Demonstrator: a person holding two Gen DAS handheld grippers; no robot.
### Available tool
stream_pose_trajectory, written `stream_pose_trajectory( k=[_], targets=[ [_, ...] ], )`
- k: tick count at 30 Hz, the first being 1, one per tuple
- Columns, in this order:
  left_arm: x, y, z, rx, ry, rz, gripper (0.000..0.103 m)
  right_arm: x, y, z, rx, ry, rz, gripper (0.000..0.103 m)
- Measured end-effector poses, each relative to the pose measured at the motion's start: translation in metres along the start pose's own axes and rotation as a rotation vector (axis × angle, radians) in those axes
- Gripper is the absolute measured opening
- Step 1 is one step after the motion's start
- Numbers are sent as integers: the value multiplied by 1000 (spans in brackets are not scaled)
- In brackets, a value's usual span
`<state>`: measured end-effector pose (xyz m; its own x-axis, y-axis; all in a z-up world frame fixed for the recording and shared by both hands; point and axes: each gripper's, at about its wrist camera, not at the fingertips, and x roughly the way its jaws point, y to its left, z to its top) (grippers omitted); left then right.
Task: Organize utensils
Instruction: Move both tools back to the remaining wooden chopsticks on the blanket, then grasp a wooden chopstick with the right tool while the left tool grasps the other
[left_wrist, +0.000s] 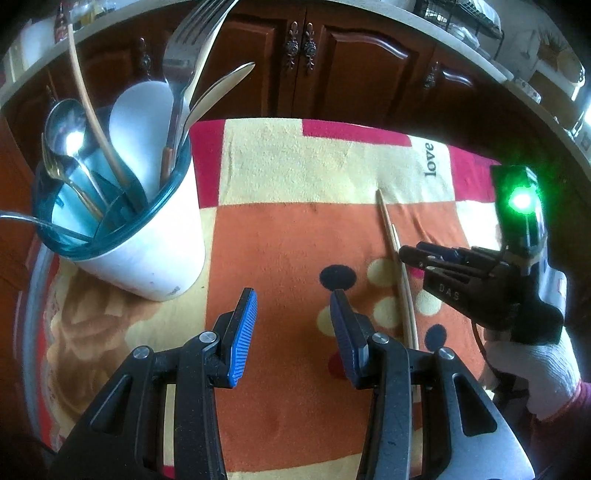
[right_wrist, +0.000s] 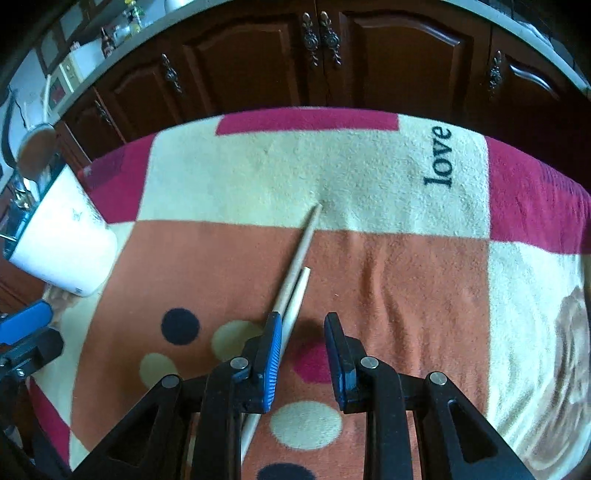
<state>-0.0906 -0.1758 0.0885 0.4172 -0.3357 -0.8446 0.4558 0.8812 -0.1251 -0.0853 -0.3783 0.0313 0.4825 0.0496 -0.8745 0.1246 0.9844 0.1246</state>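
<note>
A white utensil holder (left_wrist: 147, 236) with a blue rim stands at the left of the cloth, holding spoons, forks and one chopstick; it also shows in the right wrist view (right_wrist: 62, 240). Two wooden chopsticks (right_wrist: 295, 273) lie side by side on the patterned cloth; they also show in the left wrist view (left_wrist: 397, 269). My right gripper (right_wrist: 301, 332) is open and low over the cloth, its left finger beside the chopsticks. It appears from the side in the left wrist view (left_wrist: 406, 254). My left gripper (left_wrist: 293, 306) is open and empty, between the holder and the chopsticks.
The cloth (right_wrist: 406, 277) is orange, cream and pink with dots and the word "love". Dark wooden cabinet doors (right_wrist: 321, 62) stand just beyond the table's far edge. A counter with kitchen items runs above them.
</note>
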Motion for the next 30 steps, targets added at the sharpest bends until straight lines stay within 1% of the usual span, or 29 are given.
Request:
stream_pose_trajectory(
  k=[2,5,6,7,9,10,11,12,13,14,16,20,21,23,26,27,30],
  targets=[
    [0,0,-1,0,2,-3,41,3,1,0,-8,11,7,23],
    [0,0,-1,0,4,-1,41,7,7,2,-38,25,-16,24],
    [0,1,-1,-2,5,-1,41,8,9,3,-42,26,-12,24],
    [0,1,-1,-5,4,-1,41,8,13,3,-45,29,10,24],
    [0,2,0,-8,8,-2,41,7,13,3,-8,35,159,23],
    [1,1,0,-9,9,-3,41,6,10,3,26,32,218,23],
    [1,1,1,-9,8,-3,41,3,6,3,42,15,198,23],
    [1,1,1,-9,7,-3,41,2,1,4,44,3,150,23],
    [2,0,2,-8,8,-5,41,2,-3,5,44,1,125,23],
    [3,-1,2,-6,10,-7,41,3,-8,5,53,6,123,23],
    [6,-4,4,-4,13,-7,41,2,-15,7,74,7,146,23],
    [13,-9,5,-5,26,-8,41,0,-16,11,52,10,188,23],
    [15,-10,6,-5,28,-6,41,0,-13,11,42,15,188,23],
    [19,-13,10,-5,33,-3,41,6,-3,12,9,31,154,23],
    [26,-20,17,5,42,-1,41,8,2,12,-21,15,109,7],
    [30,-23,20,10,49,-3,41,7,-1,11,-11,10,116,6],
    [43,-33,32,20,58,-12,41,-6,-28,4,76,-32,144,6]
  ],
)
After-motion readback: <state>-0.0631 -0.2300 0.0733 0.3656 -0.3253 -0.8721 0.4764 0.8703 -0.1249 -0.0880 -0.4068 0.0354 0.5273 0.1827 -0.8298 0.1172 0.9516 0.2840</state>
